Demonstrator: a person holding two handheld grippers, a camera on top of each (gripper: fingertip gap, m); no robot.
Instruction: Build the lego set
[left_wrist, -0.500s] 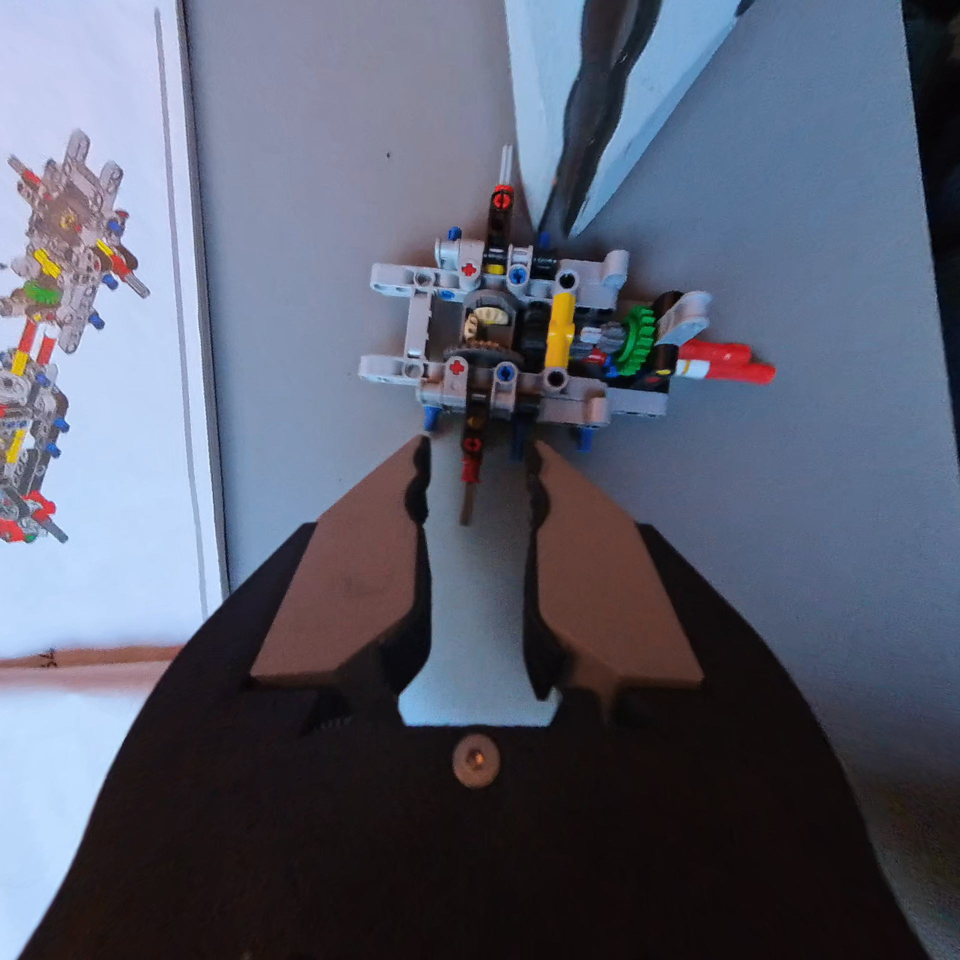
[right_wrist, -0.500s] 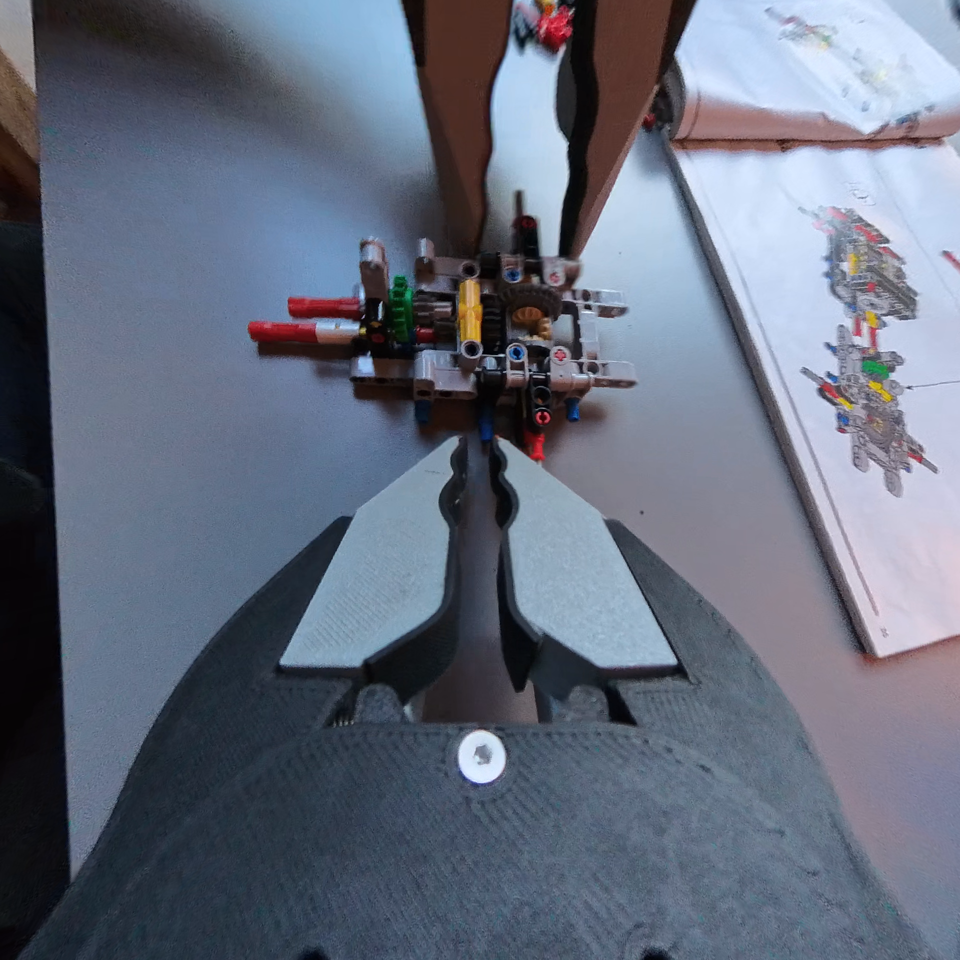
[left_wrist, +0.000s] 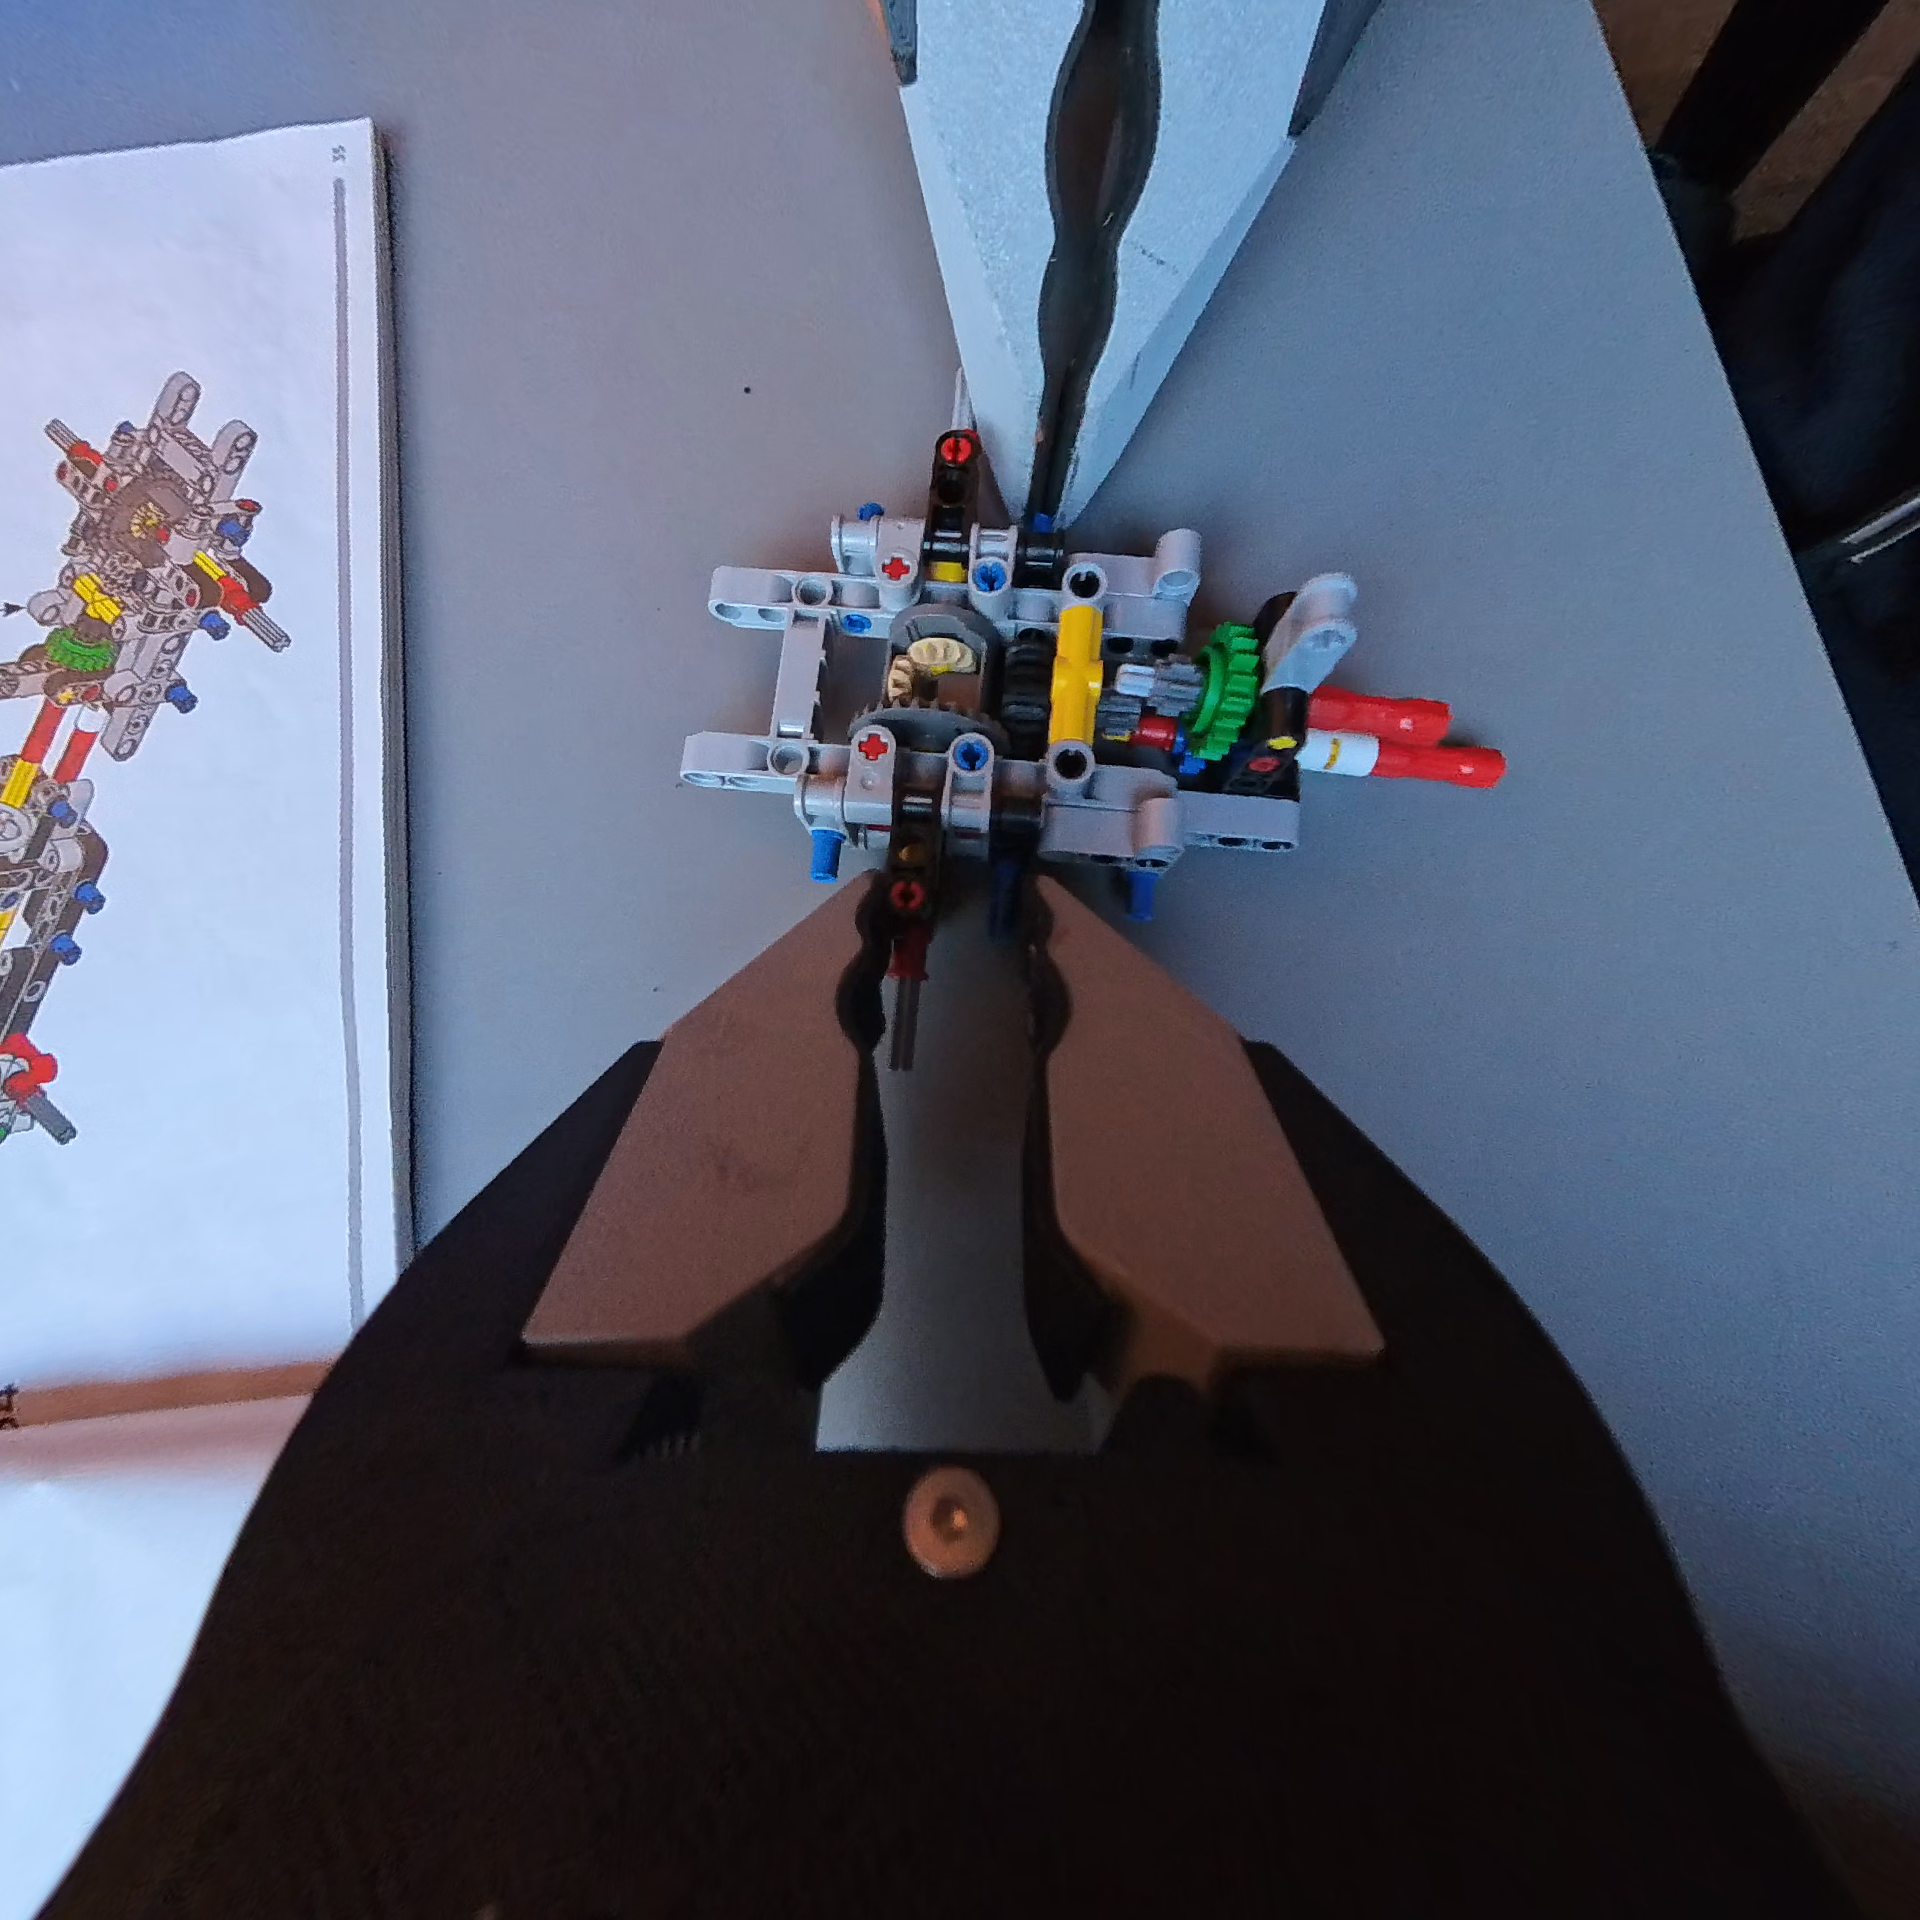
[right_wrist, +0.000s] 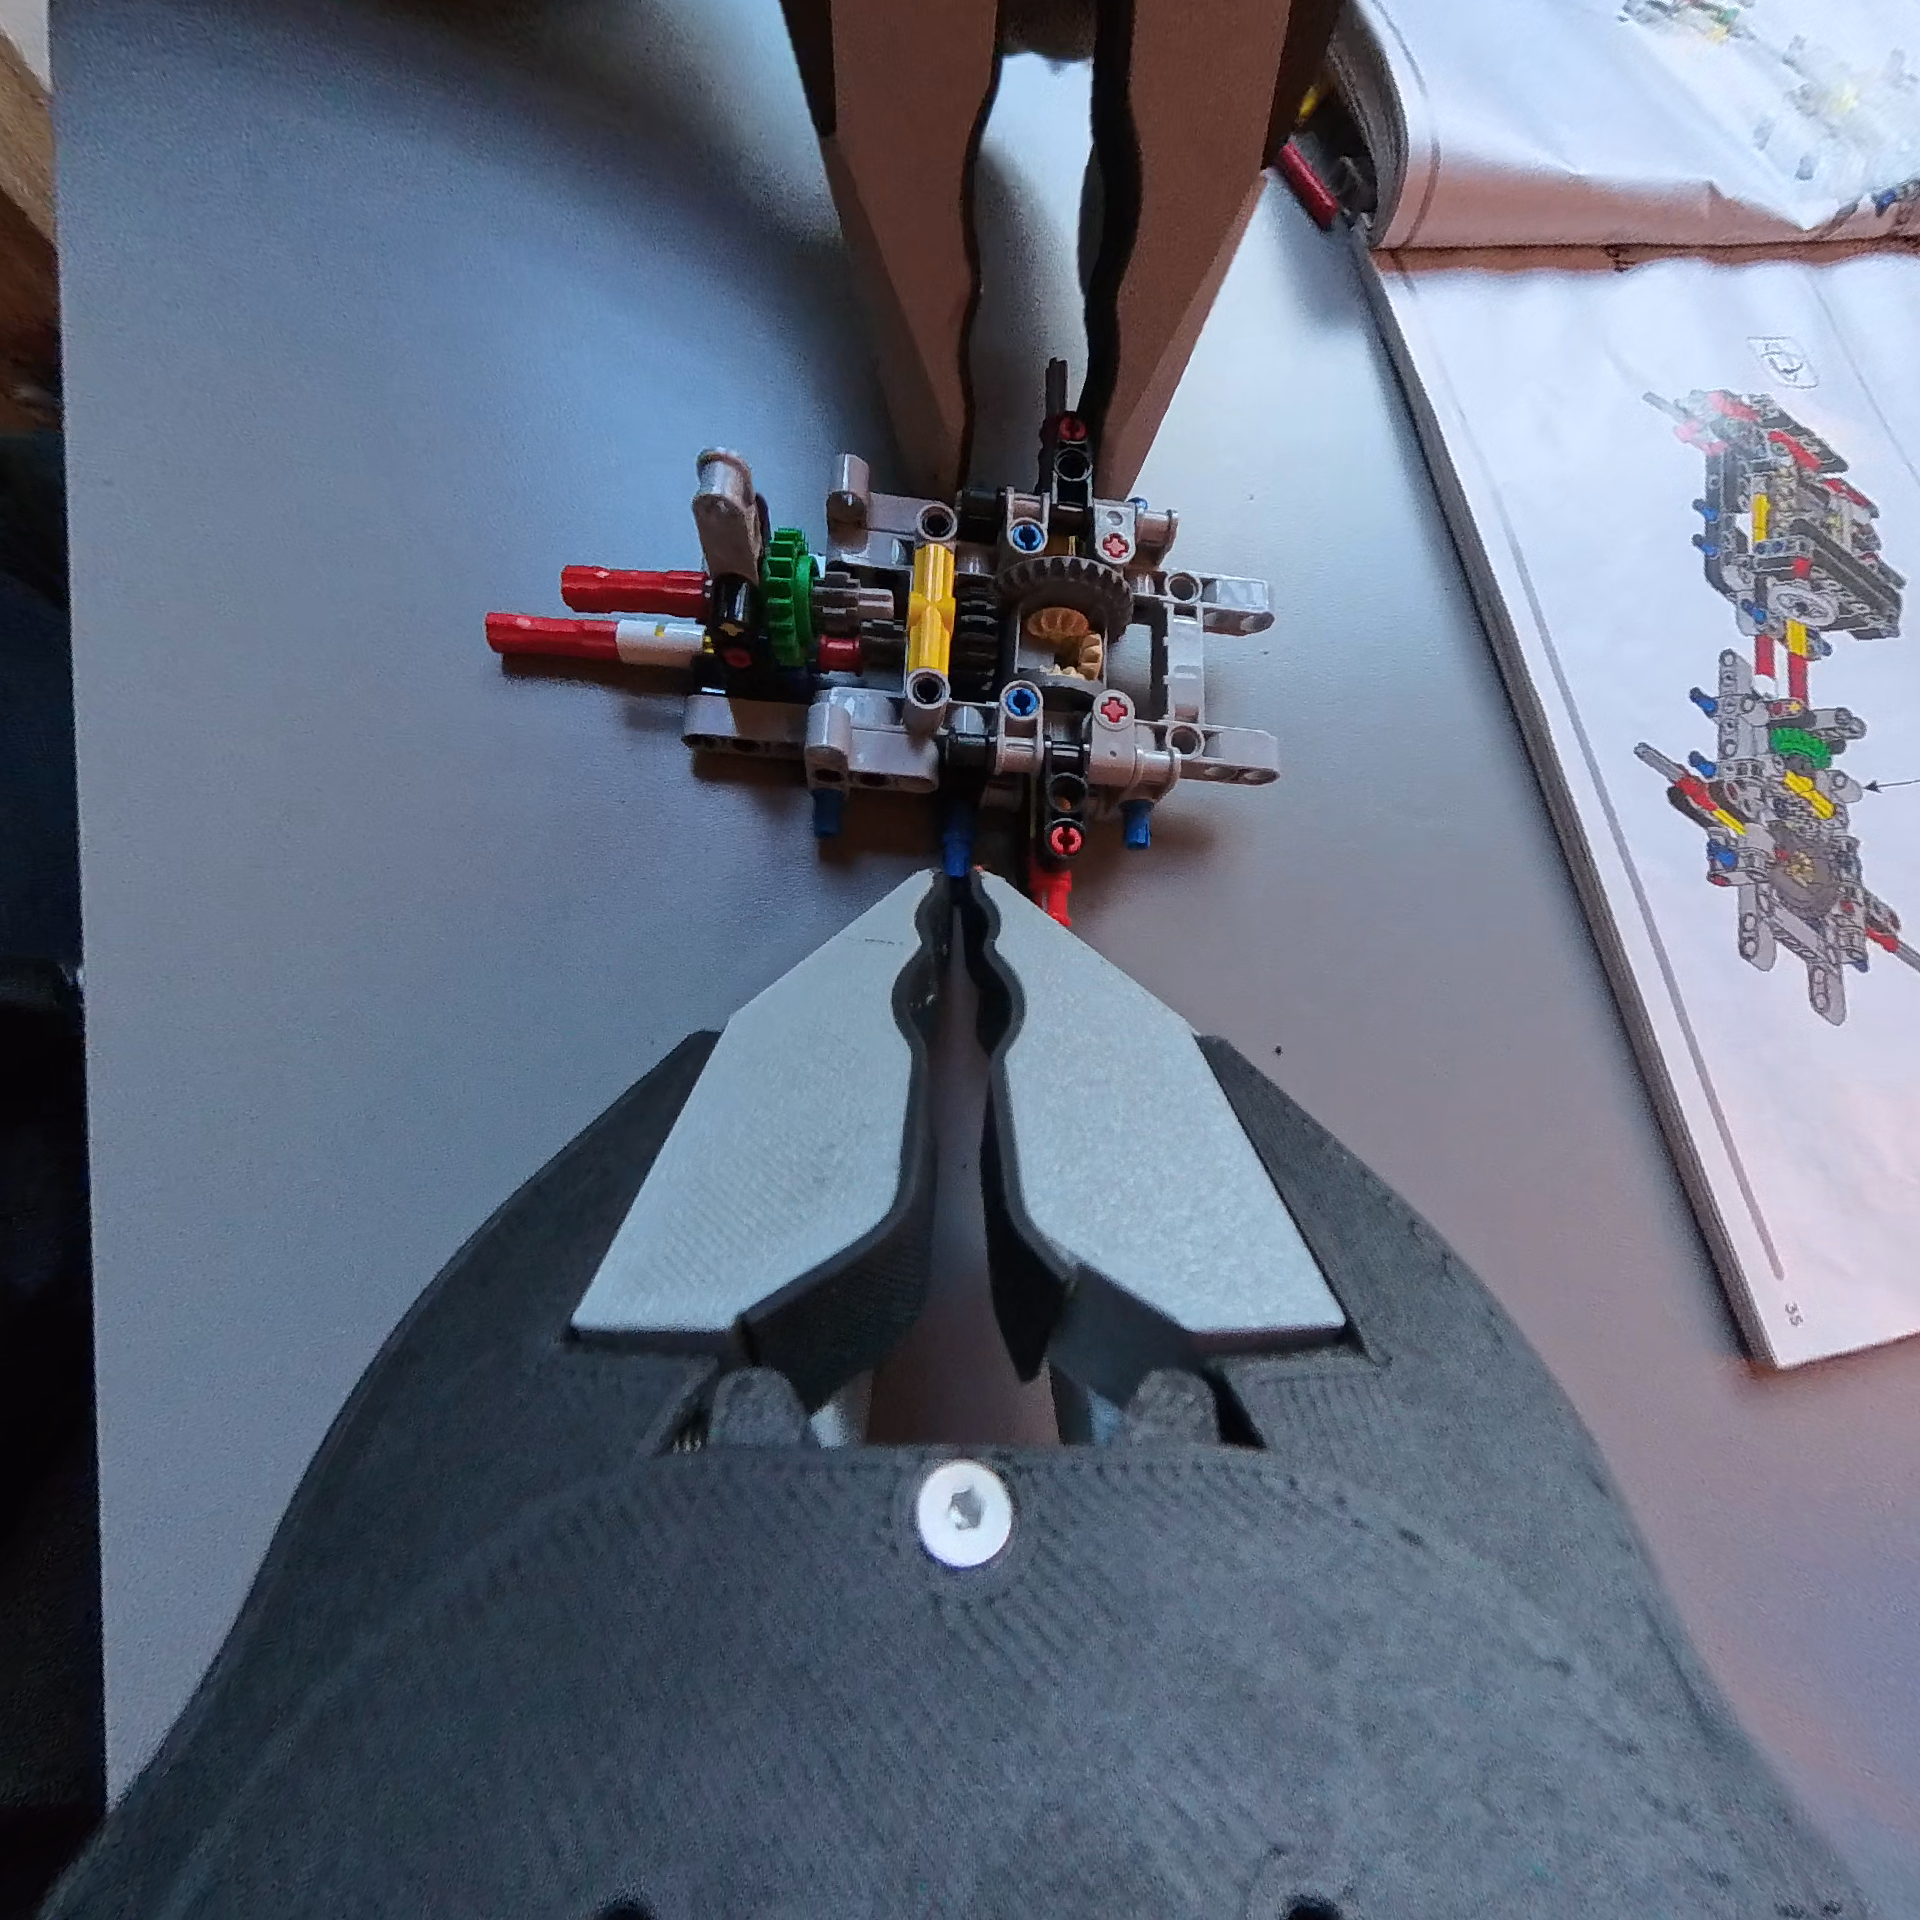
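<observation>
Toy brick gearbox (left_wrist: 997, 686) flat on grey surface (left_wrist: 582, 436), beside open booklet (left_wrist: 177, 727). Left gripper (left_wrist: 951, 914) fingers spread around its black-red axle; right gripper (right_wrist: 958, 883) fingers pinching blue pin (right_wrist: 956, 831).

The booklet (left_wrist: 187, 727) is running off the left edge, so part of its drawing is cut off. The left fingers (left_wrist: 790, 1049) are hiding the pin tips of the model (left_wrist: 997, 686). The right gripper (left_wrist: 1044, 488) is cut off at the top.

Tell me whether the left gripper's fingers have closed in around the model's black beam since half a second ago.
Yes. The left gripper has narrowed: its fingers stand closer to the black beam of the brick model, which lies unmoved.
</observation>
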